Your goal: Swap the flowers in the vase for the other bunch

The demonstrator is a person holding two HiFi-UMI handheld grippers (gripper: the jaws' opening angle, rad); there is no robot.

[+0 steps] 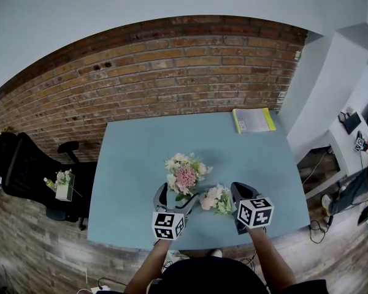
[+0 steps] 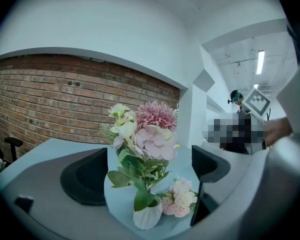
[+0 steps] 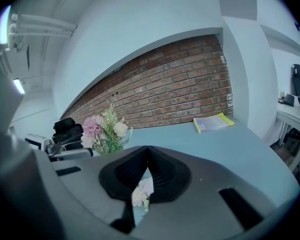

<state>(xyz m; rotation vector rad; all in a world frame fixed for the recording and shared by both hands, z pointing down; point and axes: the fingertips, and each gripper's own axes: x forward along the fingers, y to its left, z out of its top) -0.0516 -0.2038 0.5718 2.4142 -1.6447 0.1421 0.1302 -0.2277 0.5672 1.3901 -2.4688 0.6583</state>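
Vase: a small white ribbed vase (image 2: pixel 147 215) stands just ahead of the left gripper (image 1: pixel 176 196), in line with the gap between its jaws and touching neither one.
Bunch in the vase: pink and cream blooms with green leaves (image 1: pixel 184 175) stand upright in it and rise above the left gripper's jaws.
Other bunch: a smaller bunch of pale pink and white blooms (image 1: pixel 216 199) lies flat on the table. It is just right of the vase, between the two grippers, close to the left side of the right gripper's nose.
Left gripper: released, jaws wide apart, nothing pressed between them.
Right gripper (image 1: pixel 238 187): clenched, jaw tips meeting. A few pale blooms show through the gap under the tips. Whether a stem is caught there I cannot tell.
Table (image 1: pixel 141 146): light blue, and both grippers reach over its near edge.
Booklet (image 1: pixel 253 120): yellow-edged, at the far corner, well beyond the right gripper.
Brick wall (image 1: pixel 172 72): runs behind the table's far edge.
Black chair (image 1: pixel 24 164): stands off to the left gripper's side, clear of the table.
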